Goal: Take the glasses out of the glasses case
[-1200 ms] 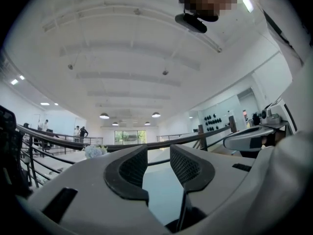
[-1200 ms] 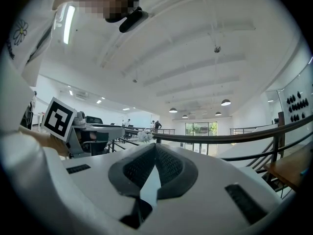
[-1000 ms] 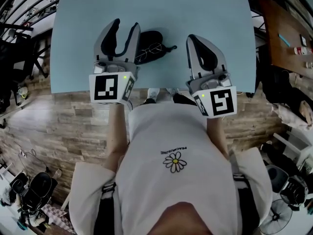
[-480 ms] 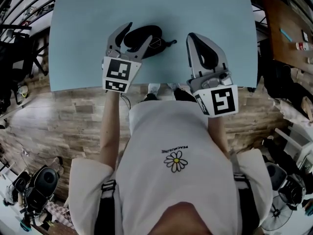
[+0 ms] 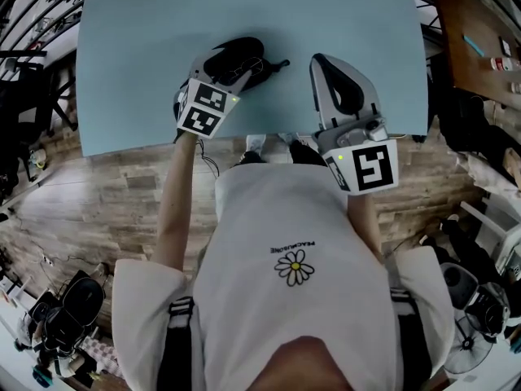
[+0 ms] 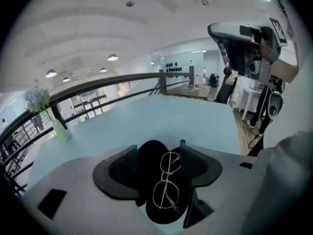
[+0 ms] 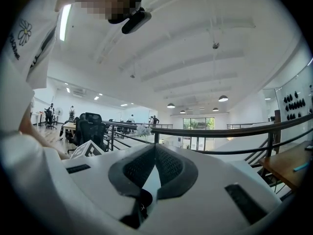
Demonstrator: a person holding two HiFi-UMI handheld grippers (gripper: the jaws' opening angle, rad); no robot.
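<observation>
Jaws of the left tongs [image 6: 159,150] have just been opening and stand released, straddling the open glasses case [image 6: 146,163]; the glasses [image 6: 166,177] lie inside between them, untouched, long axis running along the jaws, closer to the right one. The case sits by the near edge of the desk [image 5: 146,23]. The right tongs [image 7: 155,148], clenched on nothing, hover well apart.
</observation>
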